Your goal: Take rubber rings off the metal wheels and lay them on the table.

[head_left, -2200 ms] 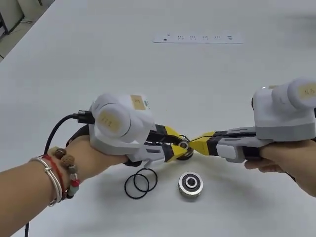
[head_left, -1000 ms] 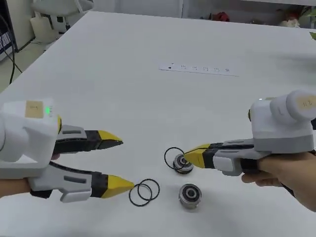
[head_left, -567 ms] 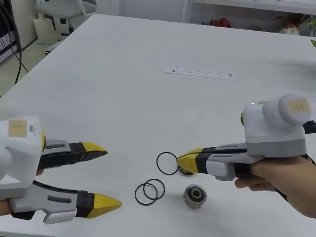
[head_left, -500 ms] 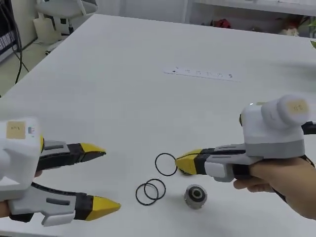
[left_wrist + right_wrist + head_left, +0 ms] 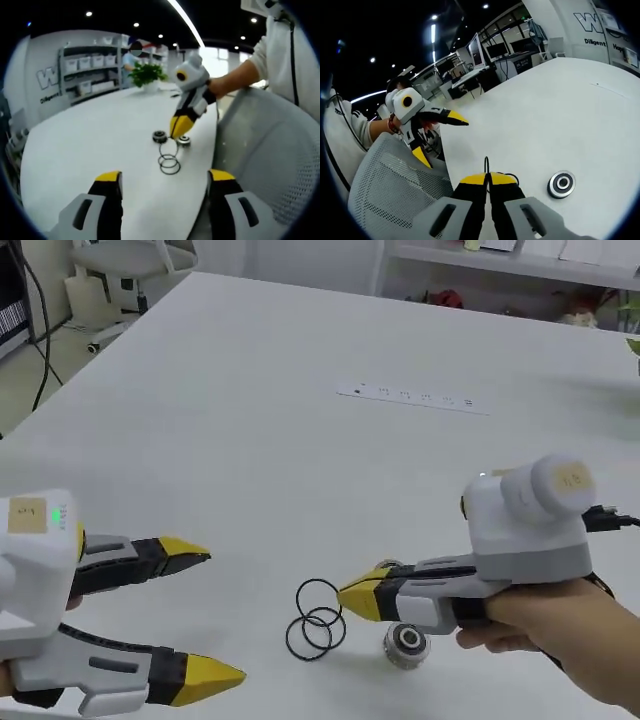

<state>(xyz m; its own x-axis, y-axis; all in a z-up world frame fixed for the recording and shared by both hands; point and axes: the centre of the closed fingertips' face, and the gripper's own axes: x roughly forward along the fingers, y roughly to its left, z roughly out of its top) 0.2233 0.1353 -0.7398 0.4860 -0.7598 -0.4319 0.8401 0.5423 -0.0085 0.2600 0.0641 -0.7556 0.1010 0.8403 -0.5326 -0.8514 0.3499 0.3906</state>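
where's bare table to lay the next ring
Wide bare table lies between the power strip and the rings, and also between the open left gripper and those rings. It is crowded round the right gripper, shut on a ring: the rings and a wheel sit close.

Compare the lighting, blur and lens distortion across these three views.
Head view: soft, even light, faint shadow beneath the metal wheel, far shelves blurred. Left gripper view: fisheye bows the table, window glare behind the right gripper. Right gripper view: same bowing, ceiling lights as bright spots.
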